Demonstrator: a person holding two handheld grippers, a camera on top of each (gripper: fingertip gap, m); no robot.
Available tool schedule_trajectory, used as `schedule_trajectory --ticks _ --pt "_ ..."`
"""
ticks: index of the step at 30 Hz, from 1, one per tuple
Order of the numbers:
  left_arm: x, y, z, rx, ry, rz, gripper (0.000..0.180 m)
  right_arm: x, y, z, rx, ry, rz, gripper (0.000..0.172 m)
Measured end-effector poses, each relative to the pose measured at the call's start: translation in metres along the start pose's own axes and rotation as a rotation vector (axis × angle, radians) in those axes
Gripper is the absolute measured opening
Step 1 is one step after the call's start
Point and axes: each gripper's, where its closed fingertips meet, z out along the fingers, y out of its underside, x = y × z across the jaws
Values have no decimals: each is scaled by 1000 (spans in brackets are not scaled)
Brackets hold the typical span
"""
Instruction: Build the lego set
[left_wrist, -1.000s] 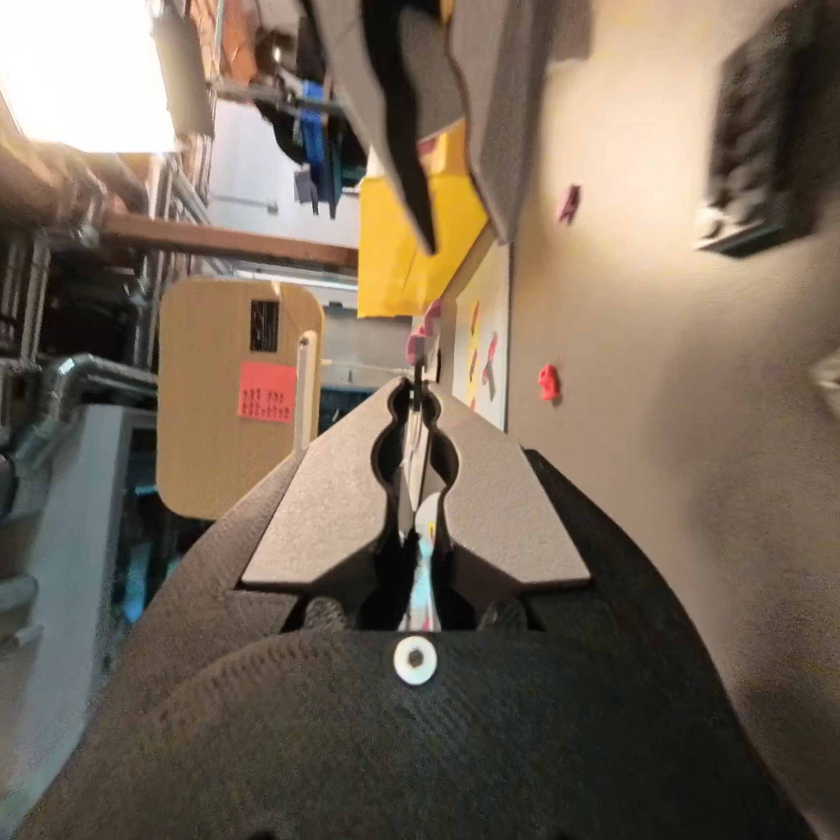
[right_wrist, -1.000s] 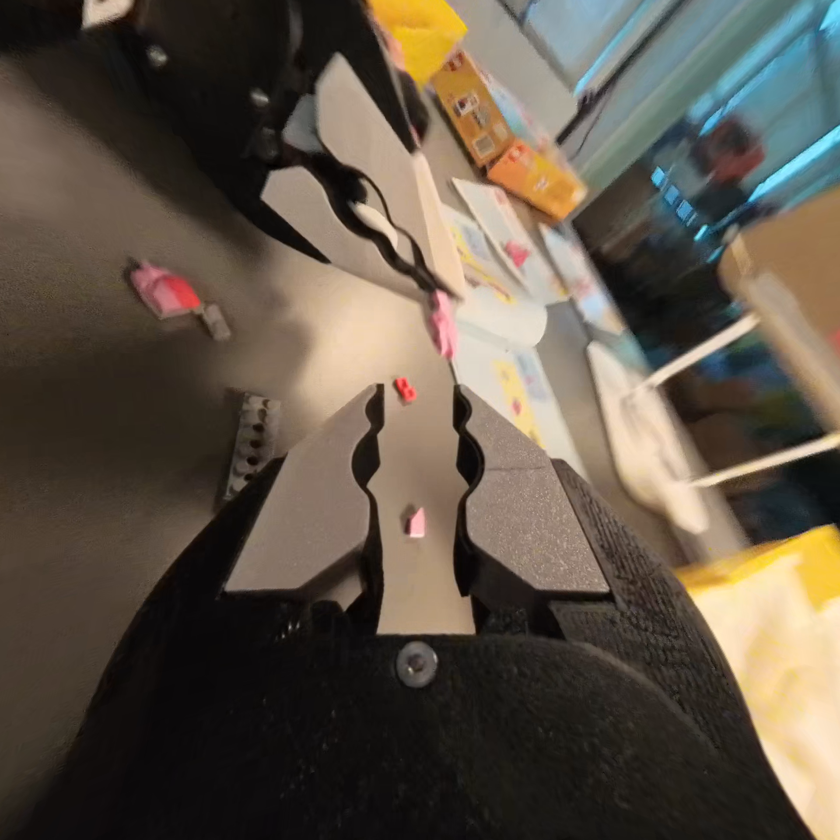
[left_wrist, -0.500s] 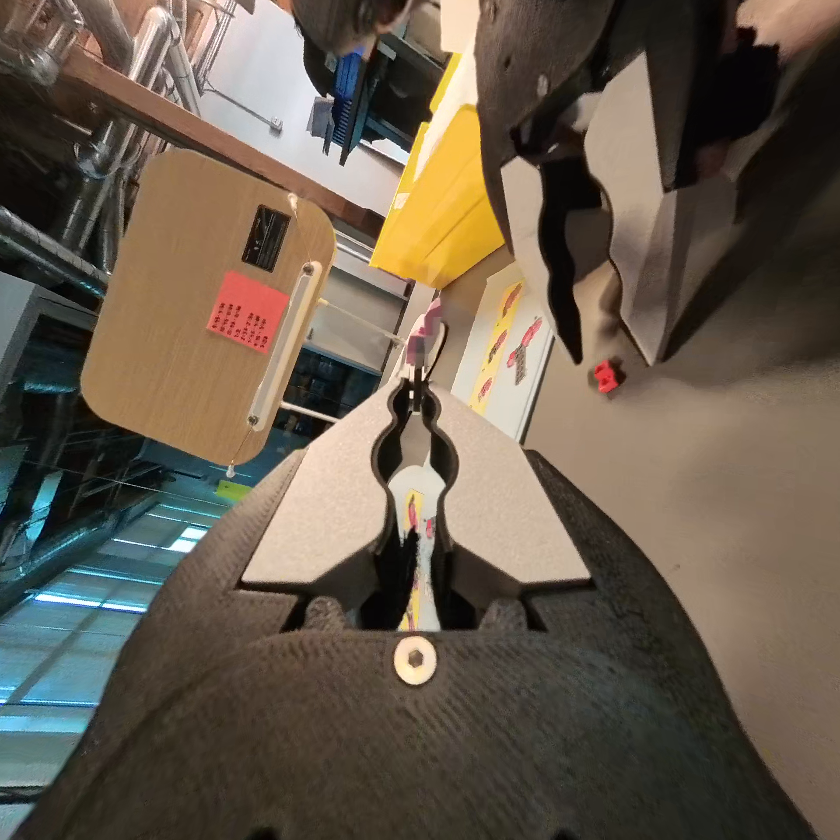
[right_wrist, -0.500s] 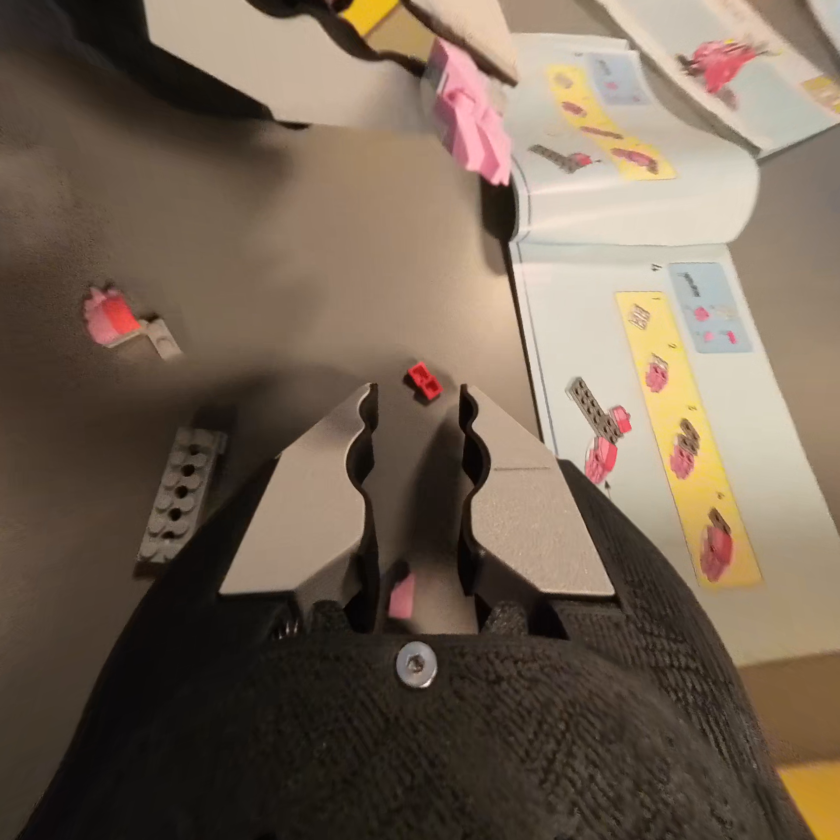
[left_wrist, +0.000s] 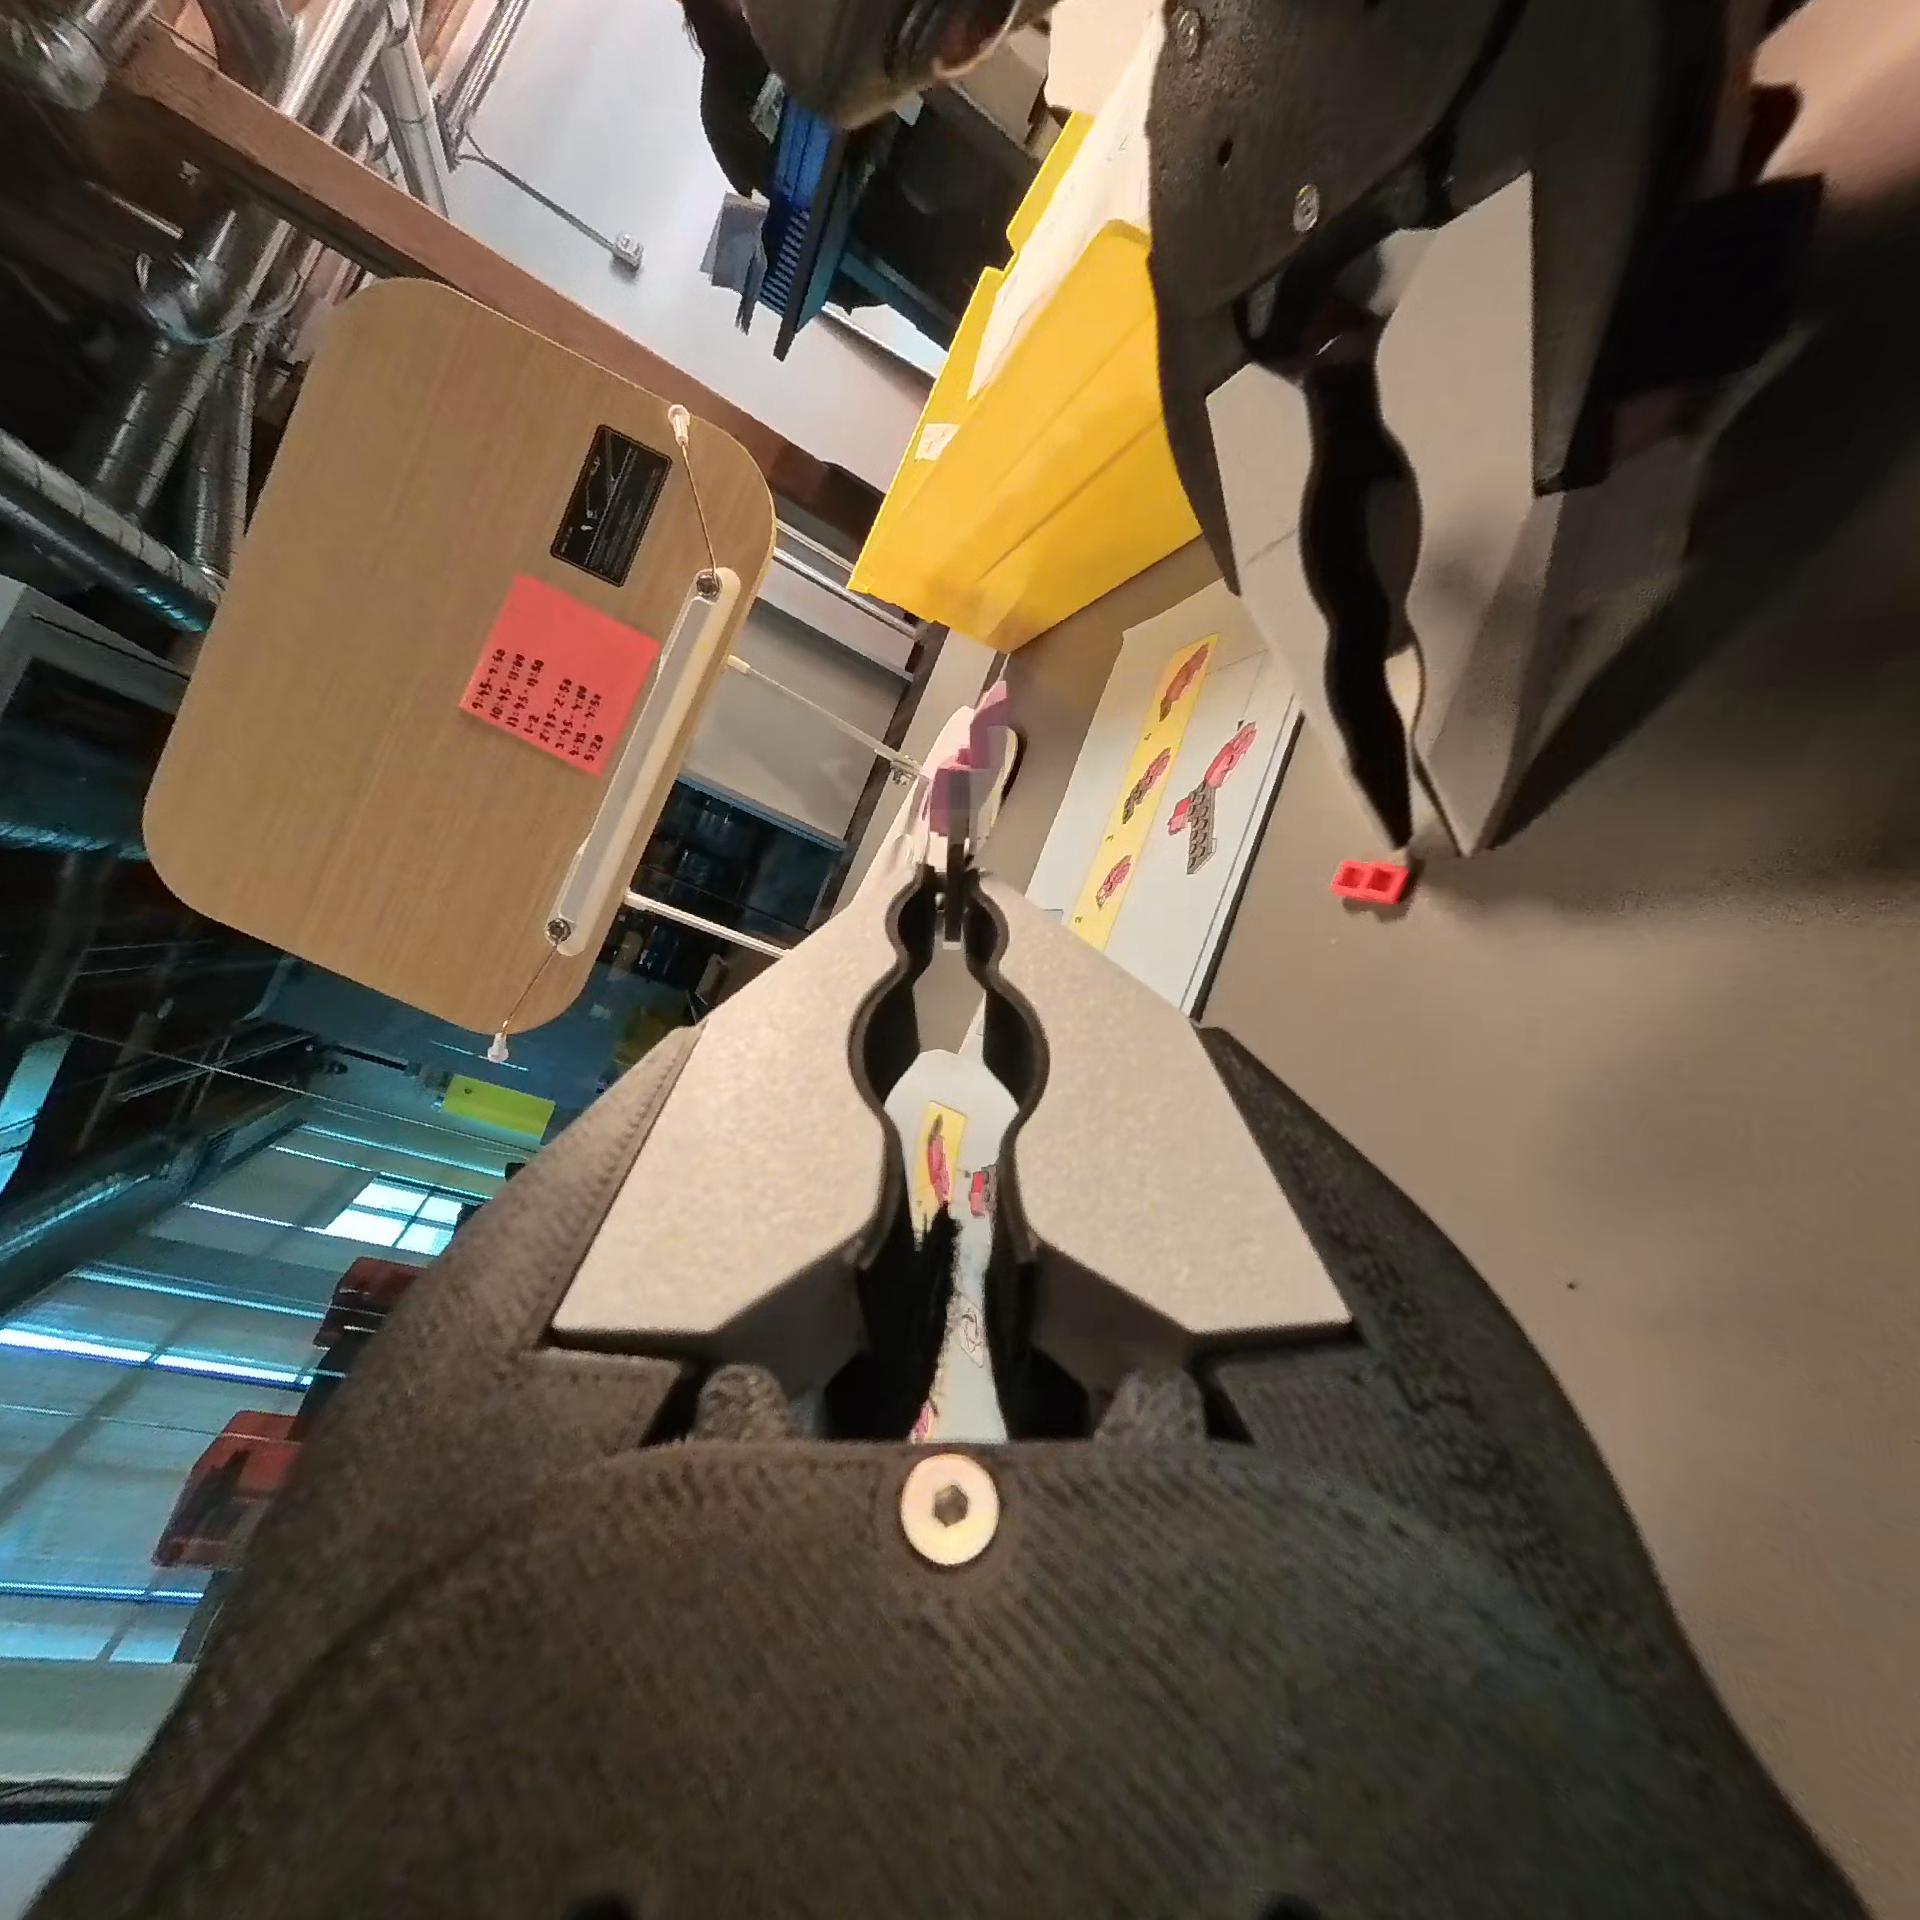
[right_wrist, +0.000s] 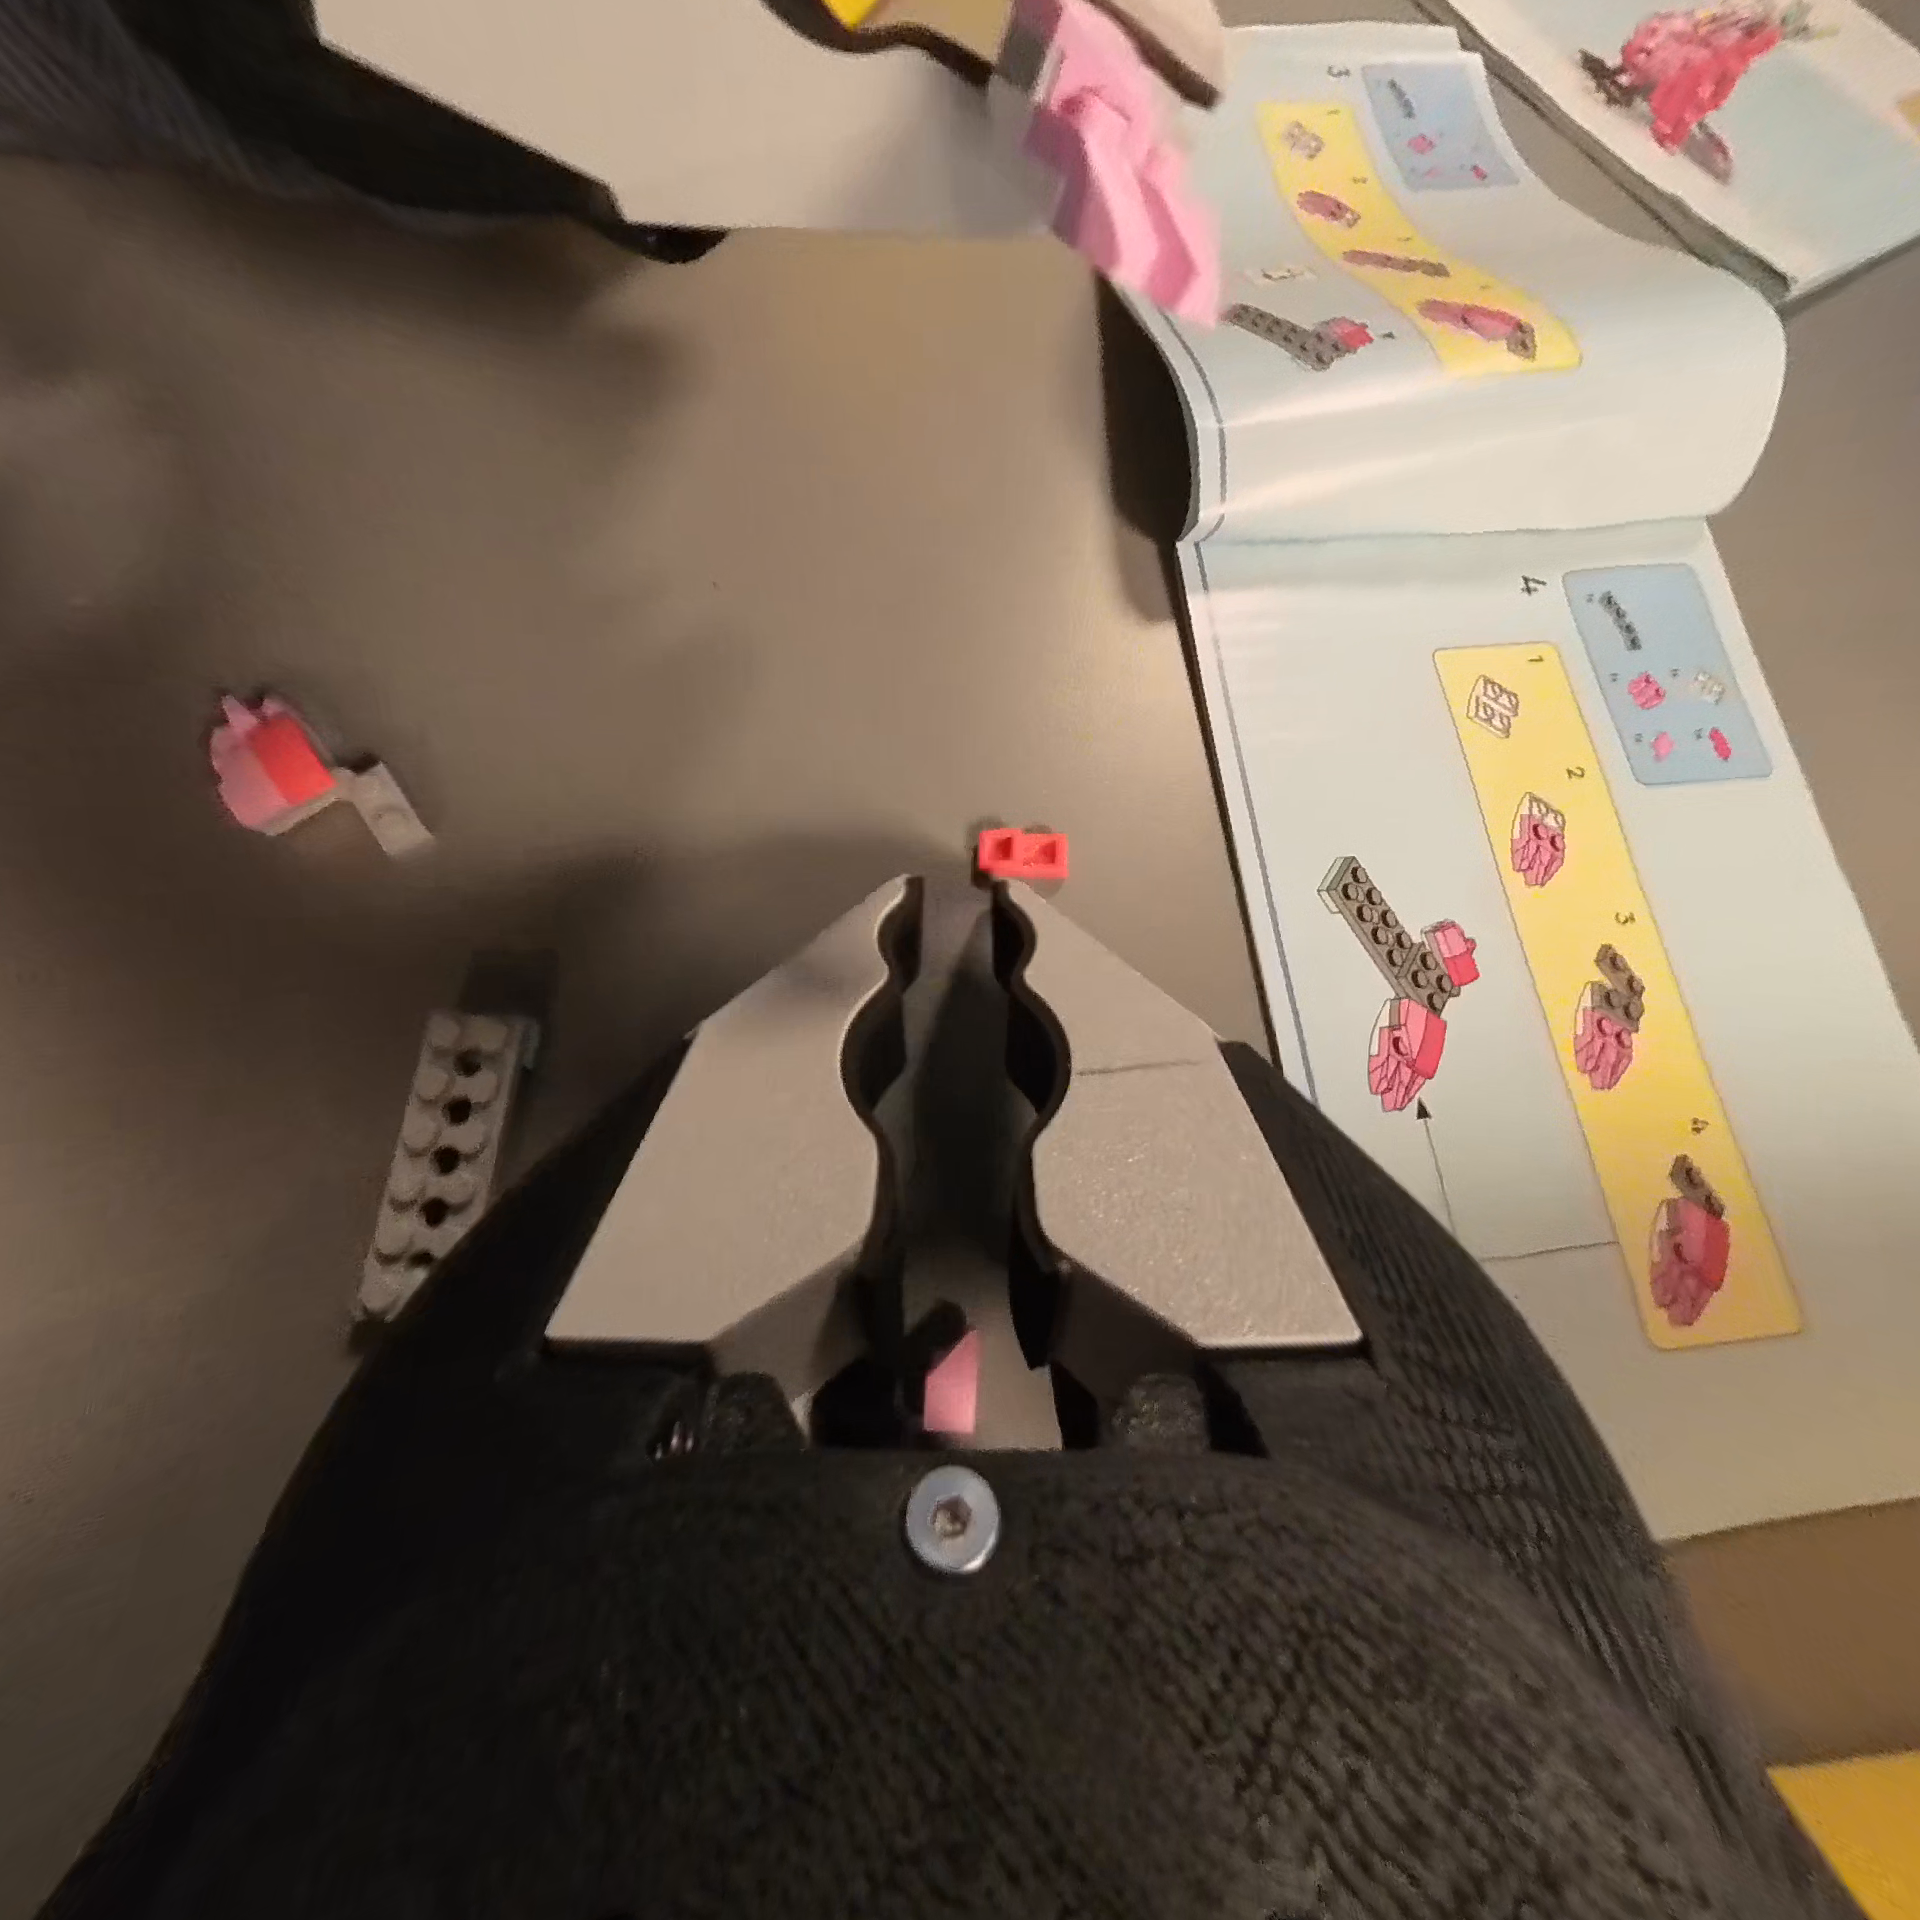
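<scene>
The counter (right_wrist: 644, 540) is plain grey-brown and matte. Beyond its edge stands a wooden board (left_wrist: 416, 665) with a red note, before a pale wall (left_wrist: 623, 135). Metal pipes (left_wrist: 156, 395) and a brown beam (left_wrist: 343, 197) run above, and bluish windows (left_wrist: 125, 1382) glow at one side.

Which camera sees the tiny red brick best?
The right wrist view: the red brick lies sharp on the table just beyond the right claw's tips. The left wrist view shows it farther off, to the side.
</scene>
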Motion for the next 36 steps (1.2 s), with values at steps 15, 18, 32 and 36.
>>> schedule_trajectory --ticks 15,18,32,36 --pt "-1 4 0 -11 3 -6 3 12 -8 11 -48 141 185 13" --pt "0 4 1 -13 8 -6 3 13 -8 12 -56 172 187 12" --pt "0 2 0 -6 9 3 3 2 17 -37 -626 428 -1655 5" --pt "3 0 -1 -1 15 19 3 -14 31 -39 -630 286 -1935 4"
